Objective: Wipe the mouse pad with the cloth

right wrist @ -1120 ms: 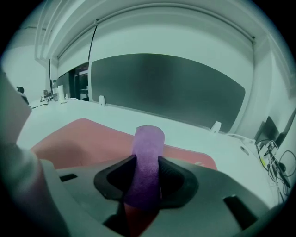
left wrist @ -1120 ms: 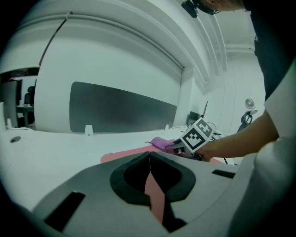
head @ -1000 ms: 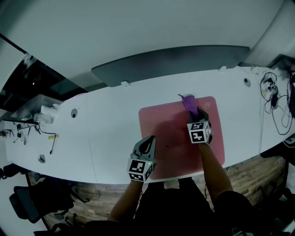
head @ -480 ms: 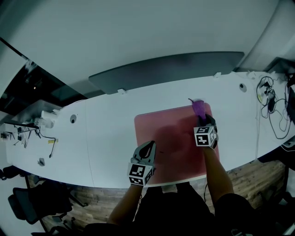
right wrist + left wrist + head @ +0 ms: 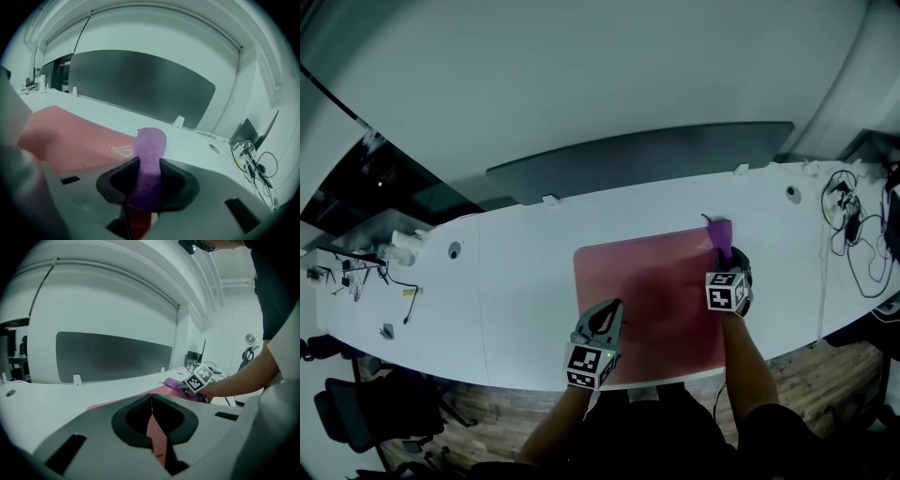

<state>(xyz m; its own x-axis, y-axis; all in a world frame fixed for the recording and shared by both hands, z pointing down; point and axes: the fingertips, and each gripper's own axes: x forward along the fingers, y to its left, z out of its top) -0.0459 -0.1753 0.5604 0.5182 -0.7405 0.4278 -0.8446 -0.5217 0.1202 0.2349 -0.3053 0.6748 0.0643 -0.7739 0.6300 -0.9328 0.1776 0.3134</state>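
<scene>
A large pink mouse pad [image 5: 652,291] lies on the white desk [image 5: 525,272]. My right gripper [image 5: 727,255] is shut on a purple cloth [image 5: 721,232] and holds it at the pad's far right corner. In the right gripper view the cloth [image 5: 147,164] runs out between the jaws over the pad [image 5: 70,133]. My left gripper [image 5: 602,322] rests shut at the pad's near left edge with nothing in it; in the left gripper view its jaws meet over the pad [image 5: 152,430], and the right gripper's marker cube [image 5: 199,378] shows beyond.
A dark divider panel [image 5: 637,155] stands along the desk's far side. Tangled cables [image 5: 858,220] lie at the right end, and small parts and wires [image 5: 375,272] at the left end. Two round grommets [image 5: 455,250] [image 5: 793,194] sit in the desktop. A chair [image 5: 366,412] stands below left.
My right gripper has slid the purple cloth rightwards along the pad's far edge to its right corner. My left gripper has stayed at the pad's near left edge.
</scene>
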